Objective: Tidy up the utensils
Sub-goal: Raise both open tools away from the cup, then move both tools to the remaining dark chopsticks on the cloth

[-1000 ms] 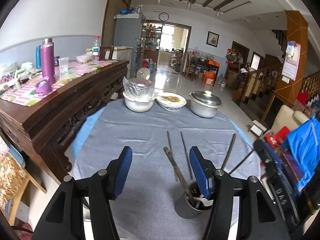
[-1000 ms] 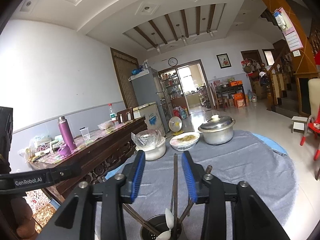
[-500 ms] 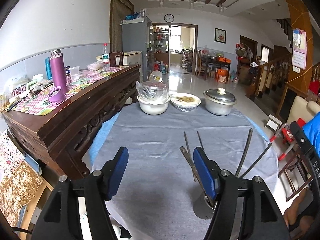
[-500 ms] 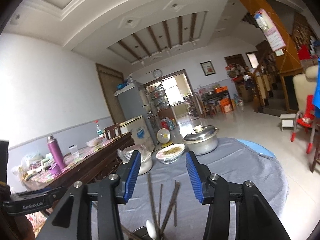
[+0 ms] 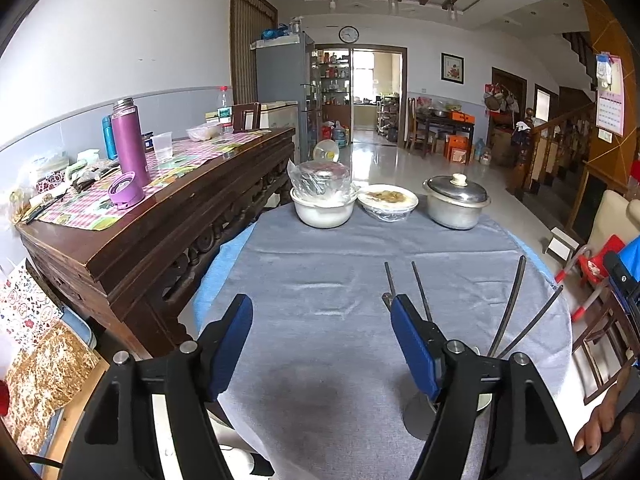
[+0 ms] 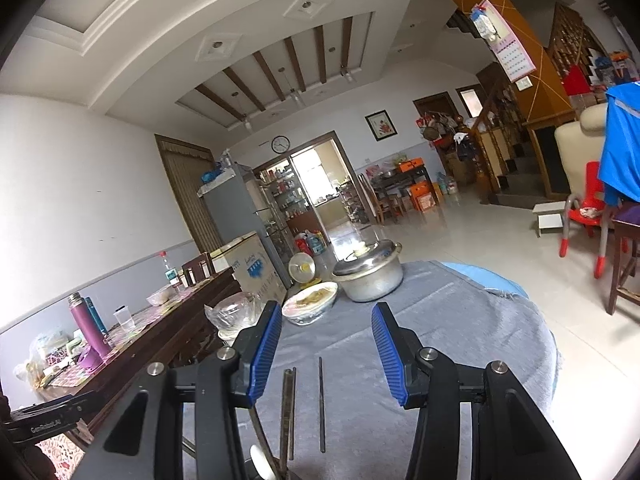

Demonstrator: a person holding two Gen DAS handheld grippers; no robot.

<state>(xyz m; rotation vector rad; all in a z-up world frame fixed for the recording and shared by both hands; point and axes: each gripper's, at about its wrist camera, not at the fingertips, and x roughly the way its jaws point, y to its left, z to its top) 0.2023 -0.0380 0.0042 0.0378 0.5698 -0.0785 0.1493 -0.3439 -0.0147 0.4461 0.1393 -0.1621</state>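
Observation:
A steel utensil cup stands on the grey tablecloth, mostly hidden behind my left gripper's right finger. Dark chopsticks and other sticks stand up out of it. My left gripper is open and empty, to the left of the cup. In the right wrist view the chopstick tips and a white spoon rise below and between the fingers. My right gripper is open and empty above them.
A white covered bowl, a plate of food and a lidded metal pot stand at the table's far edge. A dark wooden sideboard with a purple flask runs along the left. Chairs stand on the right.
My right gripper has opened, let go of the chopstick and lifted above the cup. My left gripper has drawn back and up, staying open.

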